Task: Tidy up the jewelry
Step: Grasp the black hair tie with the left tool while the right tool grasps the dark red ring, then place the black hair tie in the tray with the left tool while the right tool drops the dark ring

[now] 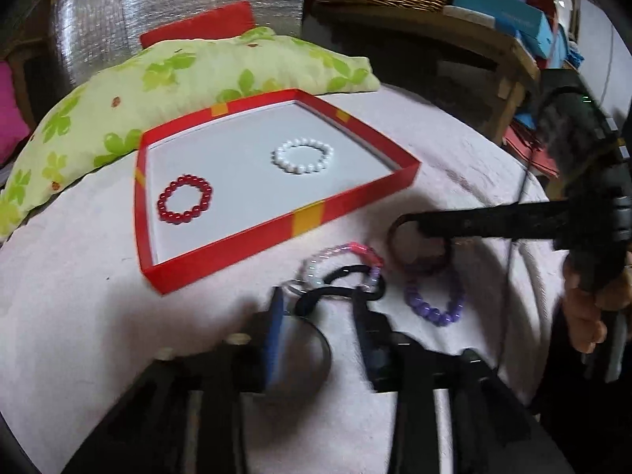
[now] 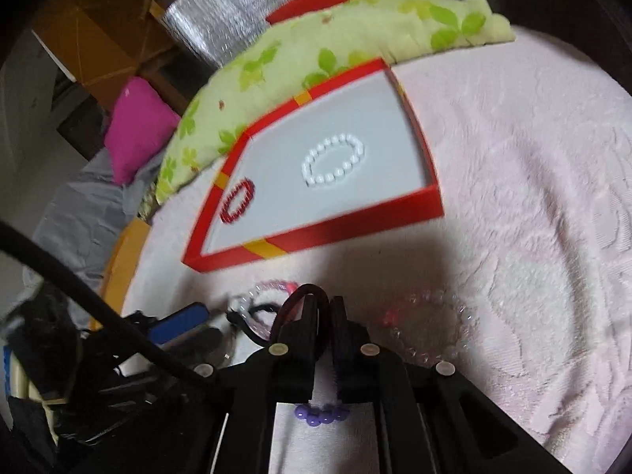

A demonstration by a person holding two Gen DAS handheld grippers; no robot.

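Dark red, the bangle (image 2: 294,308) we pinch in our closed right gripper (image 2: 324,308) sits just short of the red tray (image 1: 237,247). Our left gripper (image 1: 320,308), part open, straddles a black hair tie (image 1: 339,280) without gripping it. Two bead bracelets lie in the tray: one red bracelet (image 1: 185,204), one white bracelet (image 1: 303,155).

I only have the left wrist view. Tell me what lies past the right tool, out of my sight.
Observer: A clear bead bracelet lies on the pink blanket, just right of the right tool.
Operator: Report how that tool's jaws stand.
Observer: Shut, and they appear to pinch the dark bracelet at the tips.
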